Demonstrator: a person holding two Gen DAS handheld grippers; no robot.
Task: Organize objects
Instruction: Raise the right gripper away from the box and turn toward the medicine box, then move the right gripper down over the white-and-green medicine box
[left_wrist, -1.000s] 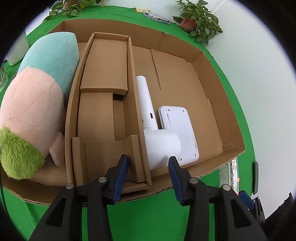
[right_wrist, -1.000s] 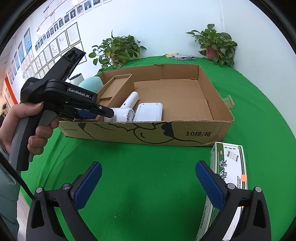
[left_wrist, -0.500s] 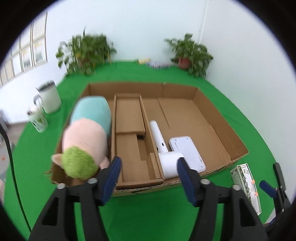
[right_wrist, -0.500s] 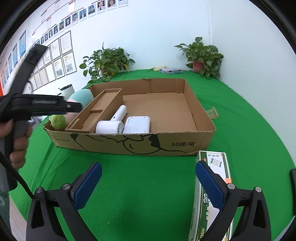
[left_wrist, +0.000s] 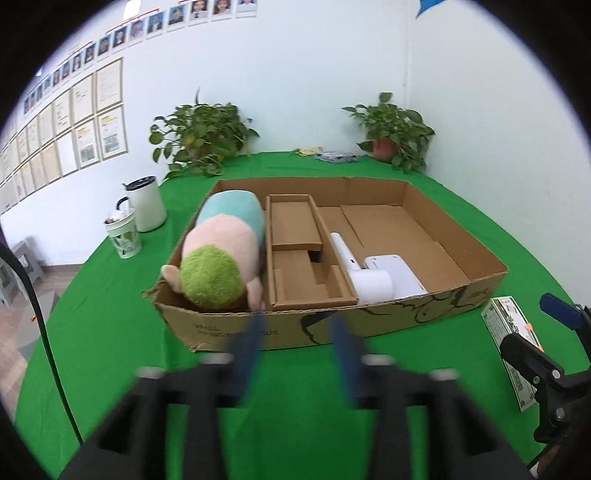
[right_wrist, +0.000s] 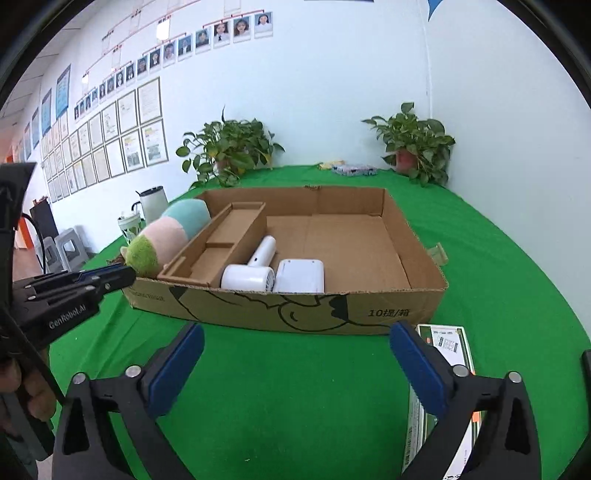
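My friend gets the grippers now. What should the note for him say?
Left hand-held gripper: jaws opening, nothing between them, in front of the cardboard box.
Right hand-held gripper: open, empty, over the green cloth beside the green-and-white carton.
Done: plush toy, cardboard insert, white hair dryer and flat white device lie in the box.
Left: the carton is outside the box, probably next to go in.
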